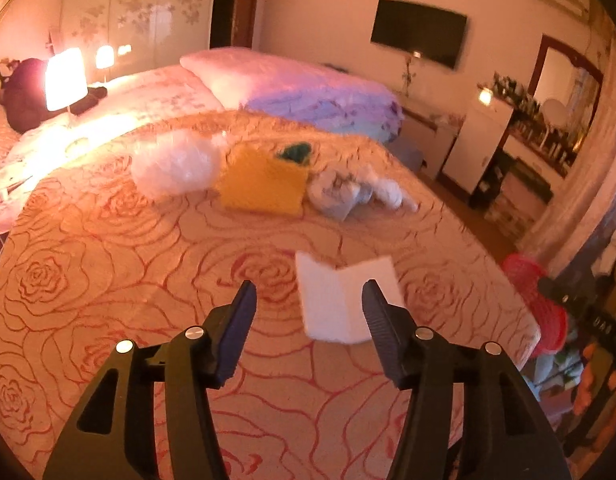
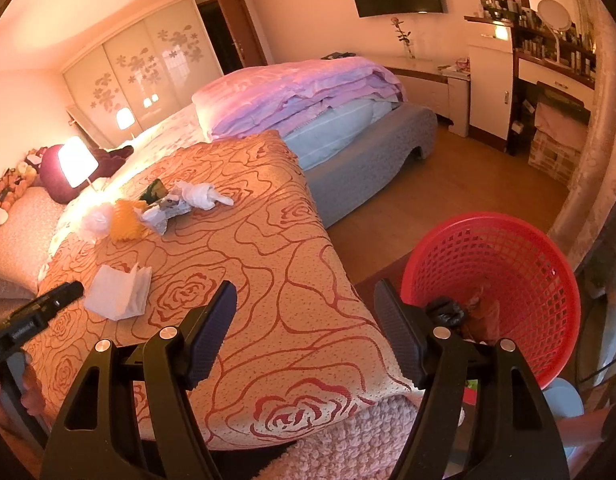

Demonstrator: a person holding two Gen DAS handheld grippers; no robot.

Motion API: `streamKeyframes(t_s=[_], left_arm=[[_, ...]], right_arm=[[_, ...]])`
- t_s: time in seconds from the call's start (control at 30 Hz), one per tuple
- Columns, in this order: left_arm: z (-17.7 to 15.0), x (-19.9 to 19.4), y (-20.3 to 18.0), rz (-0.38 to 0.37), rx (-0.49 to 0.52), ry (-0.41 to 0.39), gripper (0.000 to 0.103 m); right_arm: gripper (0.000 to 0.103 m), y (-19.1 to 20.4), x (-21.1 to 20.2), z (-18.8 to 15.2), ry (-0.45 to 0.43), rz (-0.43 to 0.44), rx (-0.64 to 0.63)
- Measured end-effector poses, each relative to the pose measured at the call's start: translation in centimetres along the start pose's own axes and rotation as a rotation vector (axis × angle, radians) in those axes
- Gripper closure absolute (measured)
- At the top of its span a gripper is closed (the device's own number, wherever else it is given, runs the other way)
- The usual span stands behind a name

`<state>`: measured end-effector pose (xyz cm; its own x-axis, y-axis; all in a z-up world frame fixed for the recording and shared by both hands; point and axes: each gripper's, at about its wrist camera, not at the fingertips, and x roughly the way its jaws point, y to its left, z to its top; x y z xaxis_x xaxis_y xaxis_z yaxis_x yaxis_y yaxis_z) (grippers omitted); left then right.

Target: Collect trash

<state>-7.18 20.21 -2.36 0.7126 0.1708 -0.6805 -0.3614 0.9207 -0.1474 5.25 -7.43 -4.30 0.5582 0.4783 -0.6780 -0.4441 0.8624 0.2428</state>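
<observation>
Rose-patterned bedspread (image 2: 268, 240), strewn with litter. Red basket (image 2: 507, 264) waiting off its edge. White tissue (image 1: 339, 300) lying just beyond left gripper (image 1: 309, 298), spread and empty; right gripper (image 2: 306, 304) likewise spread. Best approached low, pinching the fold.

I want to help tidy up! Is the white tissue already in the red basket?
No, the white tissue lies on the rose-patterned bedspread, while the red basket stands on the floor beside the bed.
</observation>
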Motion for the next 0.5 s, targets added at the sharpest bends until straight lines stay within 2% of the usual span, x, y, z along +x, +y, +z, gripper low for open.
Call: streamKeyframes(t_s=[0.13,0.23,0.37,0.5], left_arm=[[0.2,0.3,-1.4,-0.028,0.040,0.002,0.050],[-0.2,1.8,-2.6,-0.031,0.090,0.043,0.050],[-1.0,4.9,-2.9,-0.023,0.099,0.140,0.050],[-1.4,5.6,-3.1,-0.020,0.113,0.145,0.048]], right_arm=[[0.034,0.0,0.0,0.0,0.003,0.001,-0.002],[0.034,0.1,0.0,0.0,0.006,0.003,-0.004],[0.034,0.2,0.0,-0.1,0.008,0.005,-0.005],[0.034,0.1,0.1,-0.1,0.011,0.003,-0.004]])
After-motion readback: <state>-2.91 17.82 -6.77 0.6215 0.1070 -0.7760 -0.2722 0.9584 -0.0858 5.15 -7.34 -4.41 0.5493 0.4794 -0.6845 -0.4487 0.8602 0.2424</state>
